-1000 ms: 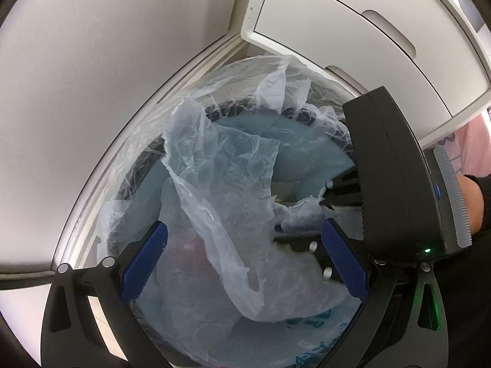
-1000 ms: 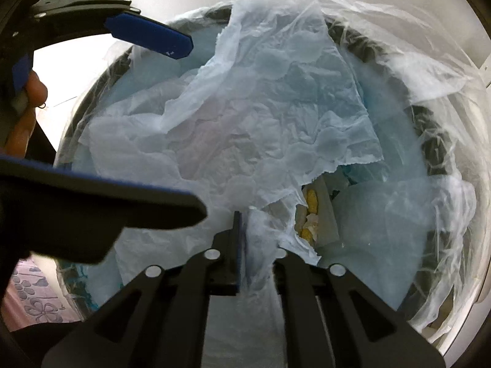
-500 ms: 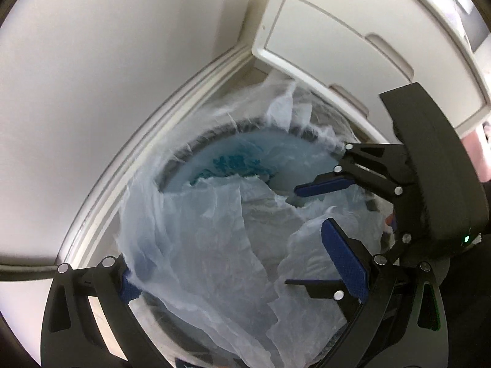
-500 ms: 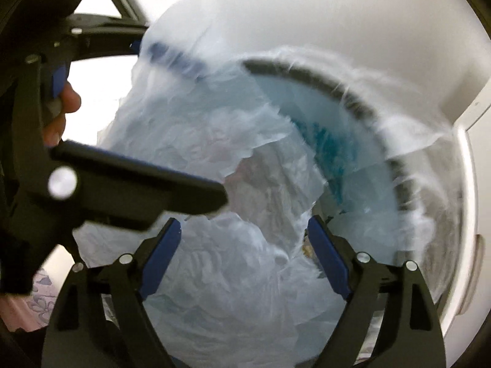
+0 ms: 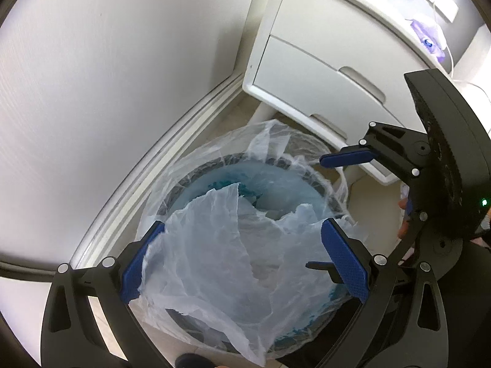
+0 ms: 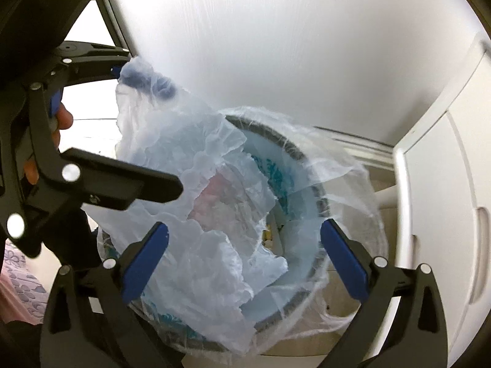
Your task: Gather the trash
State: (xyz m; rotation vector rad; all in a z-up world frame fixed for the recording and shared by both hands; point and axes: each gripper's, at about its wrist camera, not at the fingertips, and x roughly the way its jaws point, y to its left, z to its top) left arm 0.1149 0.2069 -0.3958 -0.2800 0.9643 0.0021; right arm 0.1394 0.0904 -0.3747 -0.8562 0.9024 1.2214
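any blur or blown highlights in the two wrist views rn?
Left wrist: sharp; translucent plastic bag and white drawer cabinet crisp, fisheye bends the baseboard. Right wrist: slight motion smear on the bag's edge; window area upper left blown out.

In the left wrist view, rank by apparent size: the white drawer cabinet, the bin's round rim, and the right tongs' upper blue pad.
1. White drawer cabinet, though it runs out of frame.
2. Bin rim, partly draped by the plastic liner.
3. Right tongs' upper blue pad, clearly smallest.
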